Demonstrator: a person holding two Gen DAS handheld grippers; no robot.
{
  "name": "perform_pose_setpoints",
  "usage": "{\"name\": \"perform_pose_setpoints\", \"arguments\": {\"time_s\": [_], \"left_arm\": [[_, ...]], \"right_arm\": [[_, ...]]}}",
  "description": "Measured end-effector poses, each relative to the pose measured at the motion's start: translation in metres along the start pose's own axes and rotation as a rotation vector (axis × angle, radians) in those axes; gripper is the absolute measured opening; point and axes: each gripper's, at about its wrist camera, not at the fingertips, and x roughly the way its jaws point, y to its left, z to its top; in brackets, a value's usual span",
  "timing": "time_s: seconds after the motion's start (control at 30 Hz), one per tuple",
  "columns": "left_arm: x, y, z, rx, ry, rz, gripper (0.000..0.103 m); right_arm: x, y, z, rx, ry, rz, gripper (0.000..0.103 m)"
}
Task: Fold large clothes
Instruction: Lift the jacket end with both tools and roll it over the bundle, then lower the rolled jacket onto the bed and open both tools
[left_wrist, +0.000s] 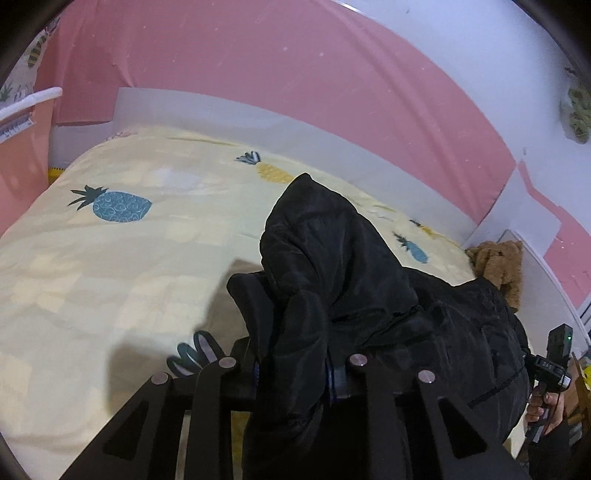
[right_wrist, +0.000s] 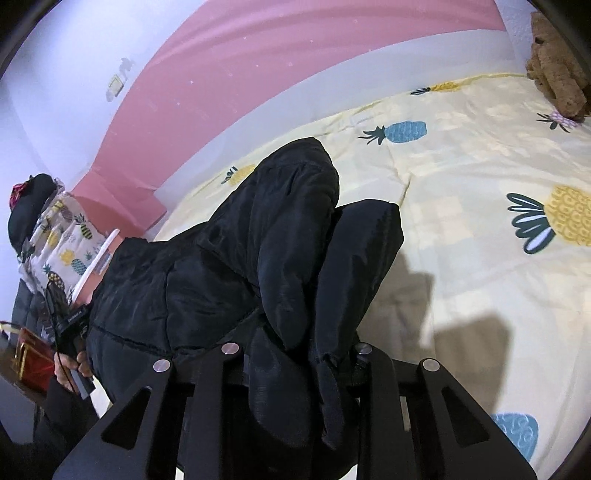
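Fingers (left_wrist: 251, 295) of the left gripper (left_wrist: 291, 314) are closed on a thick bunch of the black padded jacket (left_wrist: 332, 251), and the right gripper (right_wrist: 325, 266) pinches it the same way. Both lift the jacket above the bed (left_wrist: 110, 266), stretched between them. It looks soft, bulky and a little slippery, so I think hems or seams give the safest hold.

Black jacket (left_wrist: 332, 251); pale yellow bedspread (left_wrist: 110, 258), blue and yellow pineapples; pink wall (left_wrist: 258, 66).

Bright indoor light; hard shadows; fisheye-bent edges, dark corners.
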Motion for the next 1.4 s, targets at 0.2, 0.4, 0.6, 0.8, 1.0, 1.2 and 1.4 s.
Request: {"name": "perform_pose_setpoints", "arguments": {"time_s": [0.2,0.4,0.6,0.8,1.0,1.2,1.4], "left_arm": [[-0.012,-0.008,0.003,0.009,-0.02,-0.003,0.024],[-0.018,0.0,0.022,0.016,-0.045,0.013,0.024],[-0.017,0.023,0.053,0.014,-0.07,0.053,0.024],[-0.015,0.075,0.082,-0.006,-0.099,0.101,0.024],[0.006,0.142,0.094,-0.047,-0.108,0.144,0.025],[0.07,0.2,0.066,-0.14,-0.006,0.222,0.031],[0.061,0.205,0.061,-0.17,-0.03,0.232,0.045]], "right_arm": [[0.004,-0.001,0.01,-0.007,-0.022,0.013,0.025],[0.016,0.008,0.021,-0.019,-0.03,0.038,0.025],[0.051,0.031,0.043,-0.046,-0.031,0.054,0.025],[0.103,0.056,0.064,-0.063,-0.025,0.07,0.025],[0.174,0.065,0.065,-0.061,0.018,0.067,0.027],[0.222,0.042,0.043,0.002,0.106,-0.004,0.045],[0.201,0.046,0.05,-0.006,0.13,-0.052,0.058]]}}
